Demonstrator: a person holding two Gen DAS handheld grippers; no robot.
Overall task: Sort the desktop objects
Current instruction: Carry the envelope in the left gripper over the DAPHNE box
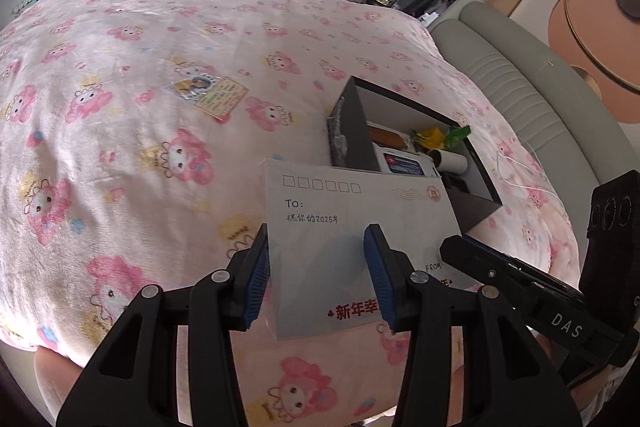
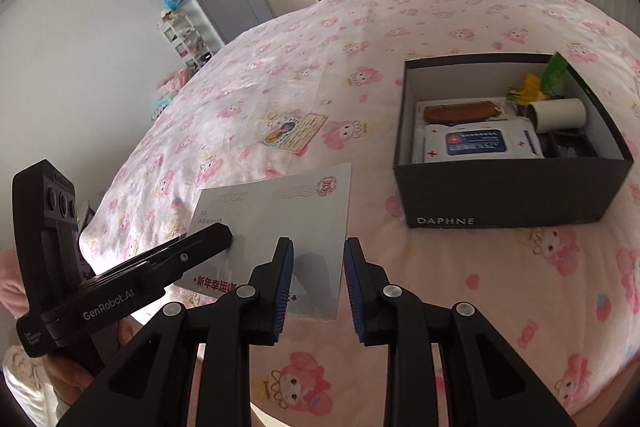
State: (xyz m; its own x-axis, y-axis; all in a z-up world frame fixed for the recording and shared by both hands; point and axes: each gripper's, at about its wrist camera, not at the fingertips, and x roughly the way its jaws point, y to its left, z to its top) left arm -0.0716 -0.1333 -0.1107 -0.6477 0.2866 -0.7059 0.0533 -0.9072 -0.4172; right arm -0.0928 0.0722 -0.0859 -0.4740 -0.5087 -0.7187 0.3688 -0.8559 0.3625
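Both grippers, left [image 1: 316,267] and right [image 2: 318,279], stand partly open, each gripping the envelope [image 1: 344,227] by its edges beside the box [image 2: 516,195].

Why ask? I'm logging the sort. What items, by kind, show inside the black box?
Wet-wipes pack: 1
Cardboard tube: 1
Brown oblong item: 1
Yellow wrapper: 1
Green wrapper: 1
Black item, kind unclear: 1
Total: 6
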